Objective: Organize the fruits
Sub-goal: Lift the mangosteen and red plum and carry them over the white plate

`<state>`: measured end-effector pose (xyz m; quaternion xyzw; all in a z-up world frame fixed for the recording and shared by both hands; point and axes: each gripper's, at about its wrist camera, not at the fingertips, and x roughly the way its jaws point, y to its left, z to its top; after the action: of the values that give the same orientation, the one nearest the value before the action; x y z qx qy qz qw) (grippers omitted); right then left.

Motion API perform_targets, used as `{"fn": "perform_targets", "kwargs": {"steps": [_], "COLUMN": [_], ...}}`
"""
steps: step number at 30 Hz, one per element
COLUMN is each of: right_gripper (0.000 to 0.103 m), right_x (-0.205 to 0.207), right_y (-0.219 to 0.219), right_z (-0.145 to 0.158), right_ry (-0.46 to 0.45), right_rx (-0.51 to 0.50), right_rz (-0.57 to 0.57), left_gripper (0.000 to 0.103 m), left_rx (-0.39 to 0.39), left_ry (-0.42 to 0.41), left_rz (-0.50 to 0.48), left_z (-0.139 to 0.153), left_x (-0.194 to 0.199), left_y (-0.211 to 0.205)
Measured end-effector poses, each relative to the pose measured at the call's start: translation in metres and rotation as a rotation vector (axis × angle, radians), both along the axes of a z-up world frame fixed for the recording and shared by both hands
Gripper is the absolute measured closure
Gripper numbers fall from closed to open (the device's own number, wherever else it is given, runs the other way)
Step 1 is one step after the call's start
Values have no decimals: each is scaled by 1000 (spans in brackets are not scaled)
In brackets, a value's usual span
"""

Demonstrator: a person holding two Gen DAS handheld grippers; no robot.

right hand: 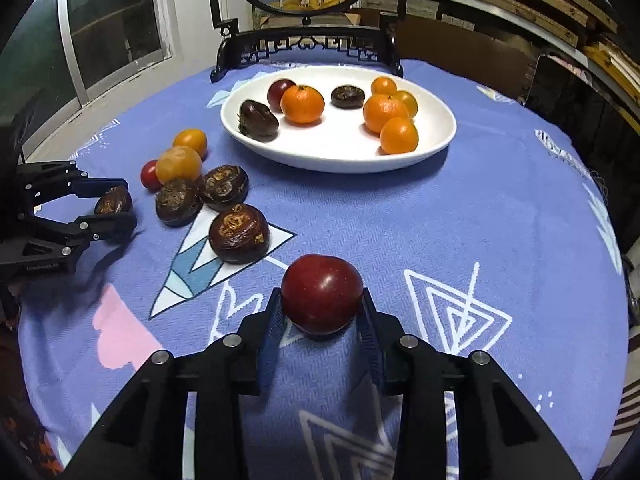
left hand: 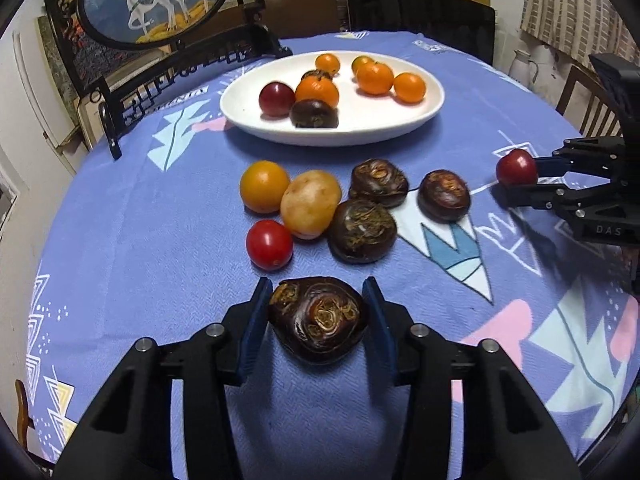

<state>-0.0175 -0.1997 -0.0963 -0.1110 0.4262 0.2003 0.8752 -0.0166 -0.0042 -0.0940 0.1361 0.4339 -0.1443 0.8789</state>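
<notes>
My left gripper (left hand: 317,294) has its jaws on both sides of a dark brown water chestnut (left hand: 318,320) on the cloth; small gaps show at the pads. It also shows in the right wrist view (right hand: 113,212). My right gripper (right hand: 321,300) is shut on a dark red plum (right hand: 322,293), also seen in the left wrist view (left hand: 516,167). A white plate (left hand: 400,120) at the back holds several oranges, a plum and dark chestnuts. On the cloth lie three chestnuts (left hand: 362,231), an orange (left hand: 264,186), a yellow fruit (left hand: 310,204) and a red tomato (left hand: 269,244).
A round table with a purple patterned cloth (left hand: 160,240). A dark wooden stand with a round painted screen (left hand: 152,0) stands behind the plate. Chairs stand at the far side and right (left hand: 584,100).
</notes>
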Motion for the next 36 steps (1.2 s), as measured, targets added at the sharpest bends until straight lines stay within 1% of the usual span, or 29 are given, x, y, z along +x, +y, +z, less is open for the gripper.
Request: {"fn": "perform_targets", "kwargs": {"steps": [7,10,19,29,36], "right_gripper": [66,66,66,66,66], "right_x": [-14,-16,-13,4,21], "right_y": [-2,-2,-2,1,9], "right_z": [18,25,63,98,106], "right_ry": [-53,-73,-155,-223,-233], "right_rx": [39,52,97,116,118], "right_rz": [8,8,11,14,23], "left_gripper": [57,57,57,57,57], "left_rx": [-14,-24,-59,-15,-5], "left_ry": [-30,-52,-154,-239,-251], "left_rz": [-6,-2,34,70,71], "left_z": [14,26,77,104,109], "left_x": [-9,-7,18,47,68], "left_y": [-4,-6,-16,-33,-43]}}
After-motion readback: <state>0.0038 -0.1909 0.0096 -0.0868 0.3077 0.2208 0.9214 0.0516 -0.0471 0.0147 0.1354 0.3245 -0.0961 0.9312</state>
